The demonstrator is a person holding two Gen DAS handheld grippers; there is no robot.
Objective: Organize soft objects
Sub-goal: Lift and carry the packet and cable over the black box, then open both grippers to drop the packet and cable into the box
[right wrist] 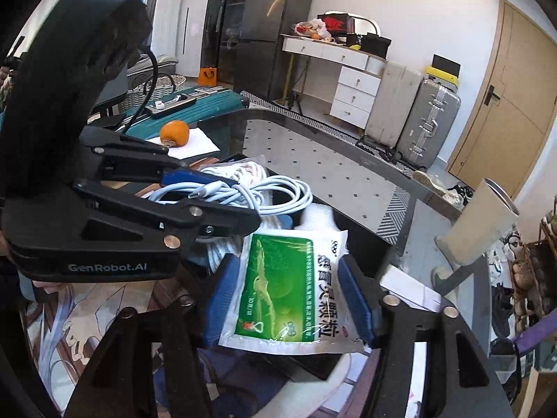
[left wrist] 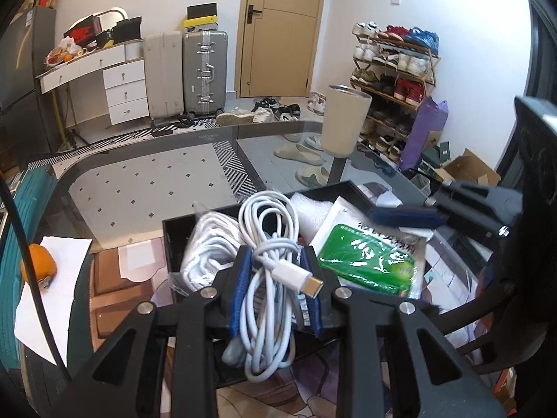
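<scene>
A black tray [left wrist: 167, 244] stands on the glass table. My left gripper [left wrist: 276, 256] is shut on a coiled white USB cable [left wrist: 268, 216] and holds it over the tray's near left part. From the right wrist view this left gripper [right wrist: 243, 202] comes in from the left with the cable [right wrist: 278, 195] in its jaws. My right gripper [right wrist: 287, 264] is open. A green and white medicine packet [right wrist: 278, 296] lies flat between its blue pads [right wrist: 219, 299], on the tray [right wrist: 372, 244]. In the left wrist view the packet [left wrist: 369, 264] lies at the tray's right.
A bagged white cord [left wrist: 209, 244] and white foam wrap [left wrist: 310, 212] also lie in the tray. A beige tumbler [left wrist: 344, 122] stands on the table beyond it. An orange fruit [left wrist: 38, 261] on white paper sits to the left. A printed mat lies under the tray.
</scene>
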